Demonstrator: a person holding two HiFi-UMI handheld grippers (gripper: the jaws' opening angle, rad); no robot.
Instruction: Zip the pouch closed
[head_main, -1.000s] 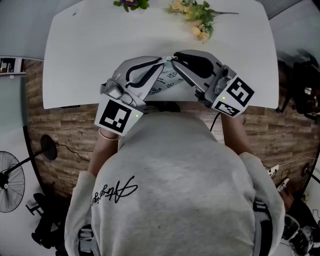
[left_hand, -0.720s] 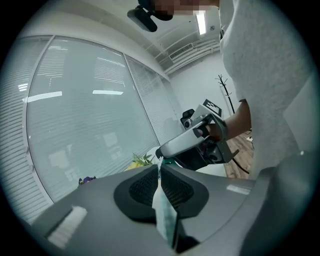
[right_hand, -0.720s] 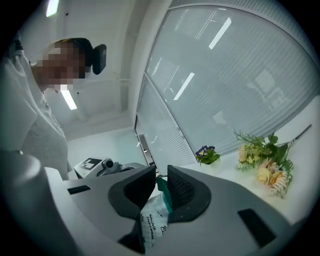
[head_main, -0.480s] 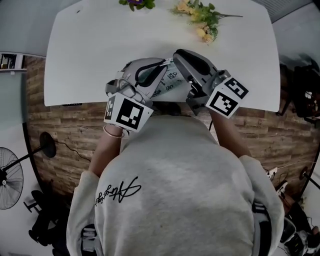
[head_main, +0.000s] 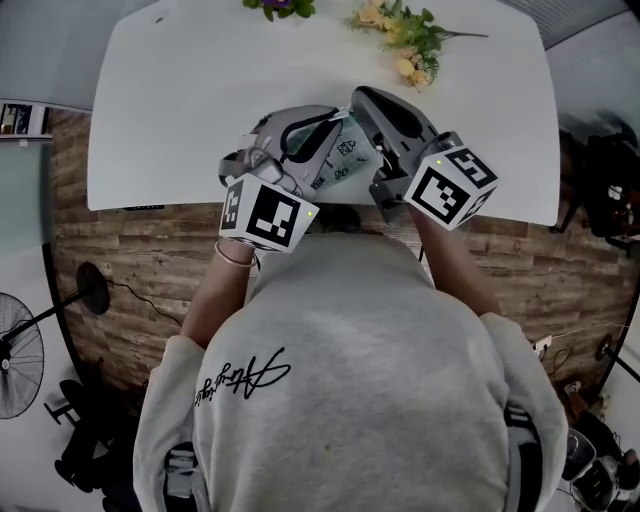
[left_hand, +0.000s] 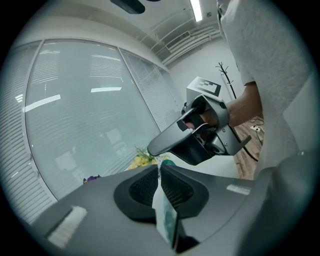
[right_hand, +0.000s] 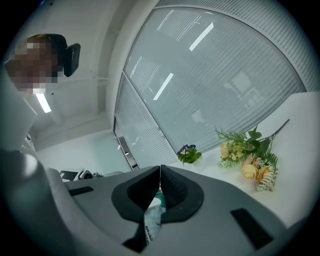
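Looking at a pouch held right at the middle of the counter's near edge, strung between the two tools. Seems to be thin white, slightly frosted stuff, printed all over with small dark doodles and a bit of lettering. Up close, also showing a teal-green strip along one edge. Can't tell whether touching the counter or lifted just off it.

Clamped hard on it with the left hand-held gripper: pads squeezed flat together, with a flat white-and-teal fold of the pouch poking out below them. Coming in from the left, angled toward the middle.

Pinched on it as well with the right hand-held gripper. Jaws only just been closing the last bit, now pressed together with a crumpled scrap of white printed material and a dab of teal caught between the pads. Tips of both tools nearly meeting at the pouch's far end, making a sort of tent shape over it.

Along the counter's far edge, well apart from the pouch: yellow flowers toward the right, purple flowers nearer the middle.
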